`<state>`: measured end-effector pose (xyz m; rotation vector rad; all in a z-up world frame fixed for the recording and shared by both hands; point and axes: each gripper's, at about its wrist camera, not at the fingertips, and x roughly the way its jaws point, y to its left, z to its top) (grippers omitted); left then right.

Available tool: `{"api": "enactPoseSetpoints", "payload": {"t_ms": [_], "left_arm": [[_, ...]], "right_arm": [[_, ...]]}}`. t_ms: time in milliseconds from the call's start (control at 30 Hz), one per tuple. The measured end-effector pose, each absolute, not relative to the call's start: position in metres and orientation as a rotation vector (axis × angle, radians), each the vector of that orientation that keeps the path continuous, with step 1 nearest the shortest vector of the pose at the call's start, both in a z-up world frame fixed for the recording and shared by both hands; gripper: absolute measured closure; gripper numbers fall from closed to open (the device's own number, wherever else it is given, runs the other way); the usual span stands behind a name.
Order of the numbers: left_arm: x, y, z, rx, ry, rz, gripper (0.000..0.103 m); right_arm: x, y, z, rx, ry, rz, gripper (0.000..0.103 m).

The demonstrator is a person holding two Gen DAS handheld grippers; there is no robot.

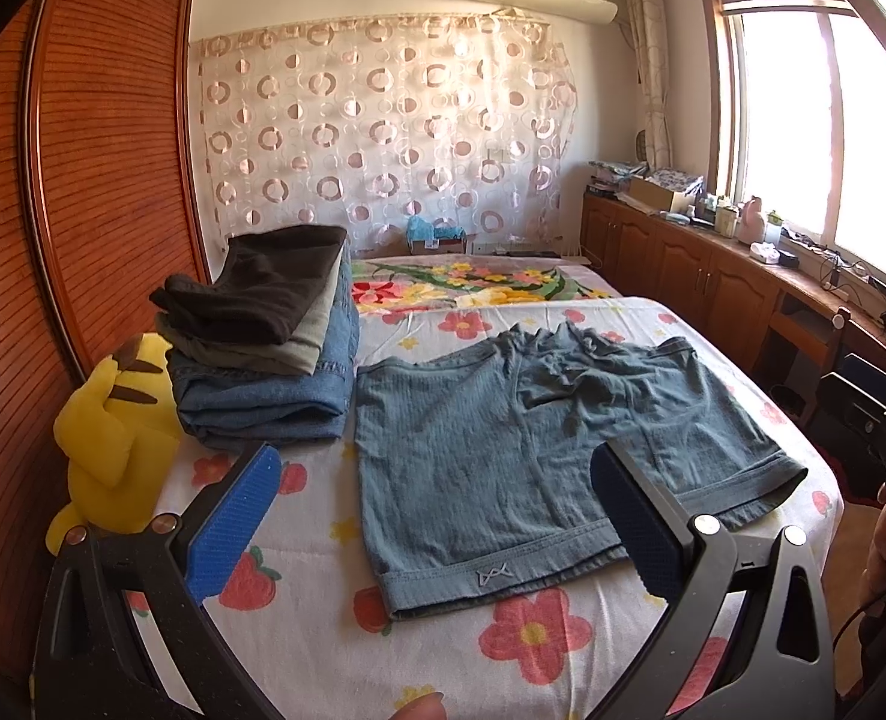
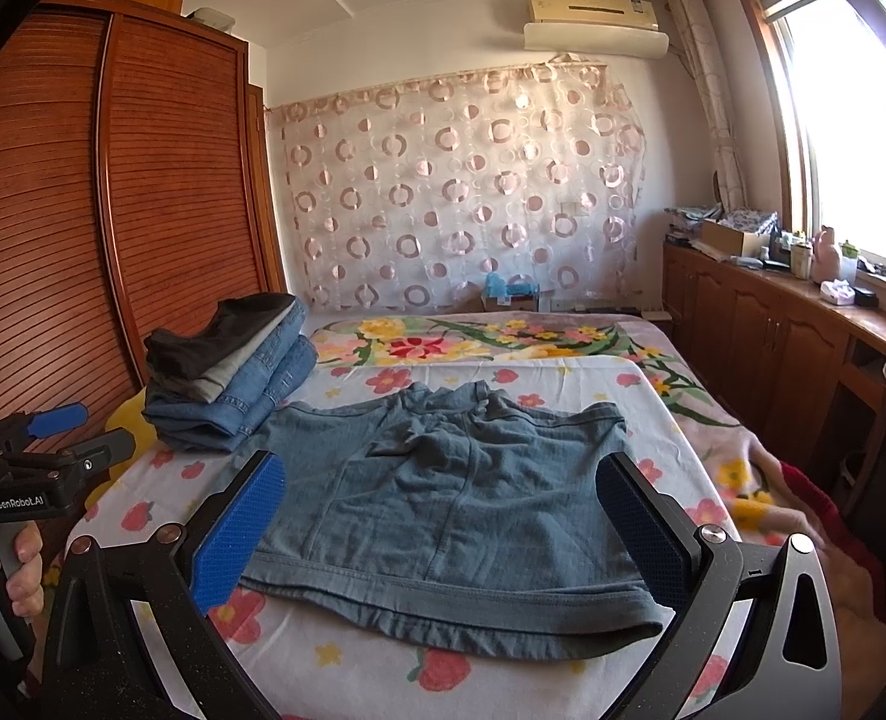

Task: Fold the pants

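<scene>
Nearest, left gripper (image 1: 434, 516) and right gripper (image 2: 440, 525) both spread wide, clamped on nothing, hovering above the near hem of the shorts (image 1: 539, 456), likely poised to pinch the leg cuffs. Spread flat on the floral bedsheet (image 1: 551, 648), waistband bunched at the far side, apparently laid out for folding. Left of the shorts, touching them, a stack of folded clothes (image 1: 269, 354), presumably finished work; yellow plush toy (image 1: 113, 450) beside that

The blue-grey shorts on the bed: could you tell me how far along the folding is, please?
Done: a stack of folded clothes sits beside the yellow plush toy. In hand: nothing; the left gripper and right gripper both hover with jaws open. Left: the blue-grey shorts lie spread flat on the floral bedsheet, rumpled at the waistband, with no fold made yet.
</scene>
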<state>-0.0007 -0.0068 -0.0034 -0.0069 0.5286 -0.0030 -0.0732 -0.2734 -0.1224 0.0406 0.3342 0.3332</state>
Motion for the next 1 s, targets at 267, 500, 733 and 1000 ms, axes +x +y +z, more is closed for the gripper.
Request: {"api": "enactPoseSetpoints", "payload": {"t_ms": [267, 500, 733, 1000], "left_arm": [[0.005, 0.009, -0.023, -0.026, 0.568, 0.013, 0.0], [0.01, 0.023, -0.039, -0.049, 0.604, 0.021, 0.0], [0.018, 0.033, -0.06, -0.069, 0.647, 0.02, 0.0], [0.025, 0.039, -0.08, -0.078, 0.708, 0.012, 0.0]], "right_arm": [[-0.069, -0.276, -0.123, 0.018, 0.37, 0.35, 0.0], [-0.063, -0.276, -0.127, -0.01, 0.415, 0.358, 0.0], [-0.06, -0.284, -0.132, -0.017, 0.464, 0.356, 0.0], [-0.062, -0.288, -0.131, -0.022, 0.505, 0.346, 0.005]]}}
